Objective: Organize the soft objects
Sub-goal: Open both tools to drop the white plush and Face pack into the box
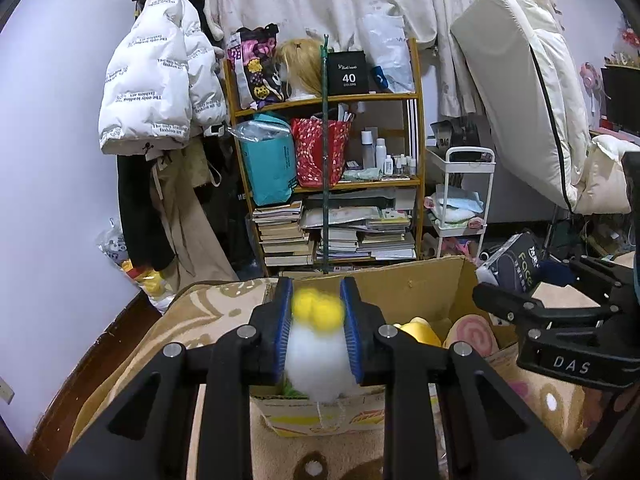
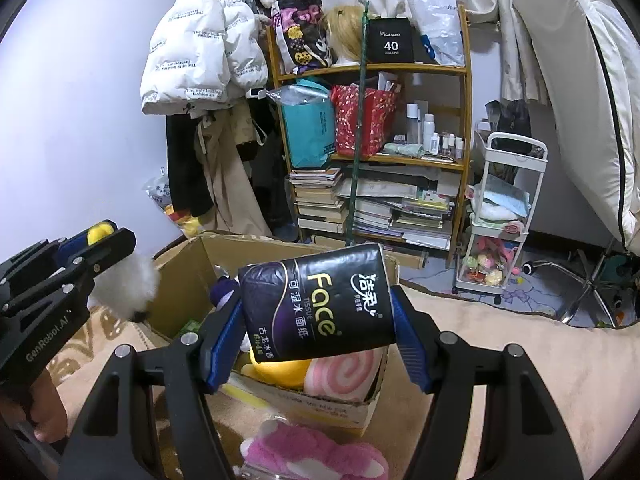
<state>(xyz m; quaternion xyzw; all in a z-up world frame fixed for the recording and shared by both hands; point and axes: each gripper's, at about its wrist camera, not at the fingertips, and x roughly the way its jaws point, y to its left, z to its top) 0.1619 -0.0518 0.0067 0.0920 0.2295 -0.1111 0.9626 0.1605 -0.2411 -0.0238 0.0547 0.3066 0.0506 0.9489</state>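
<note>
Left gripper point(image 1: 318, 332) held level over the near rim of the cardboard box point(image 1: 424, 284), jaws clenched on a white fluffy toy with a yellow top point(image 1: 318, 344). The toy hangs between the blue pads, its lower end just above the box's near wall. From the right wrist view the same gripper point(image 2: 102, 240) comes in at the left, the white fluff point(image 2: 128, 284) bulging below it, beside the box's left flap.

Right gripper point(image 2: 316, 320) tilted slightly, grasping a black tissue pack point(image 2: 320, 304) across its short sides. The pack is held over the box's open top, above a pink swirl cushion point(image 2: 344, 372) and a yellow plush point(image 2: 280, 372) already lying inside. In the left wrist view the right gripper point(image 1: 560, 320) sits off to the right, near the box's right wall.

Below the right gripper, just outside the box's near wall, lies a pink fuzzy item point(image 2: 312, 452) on the tan blanket point(image 2: 500, 340). Beyond the box stands a wooden shelf point(image 2: 464, 120) packed with books and bags; a white cart point(image 2: 504, 216) stands to its right.
</note>
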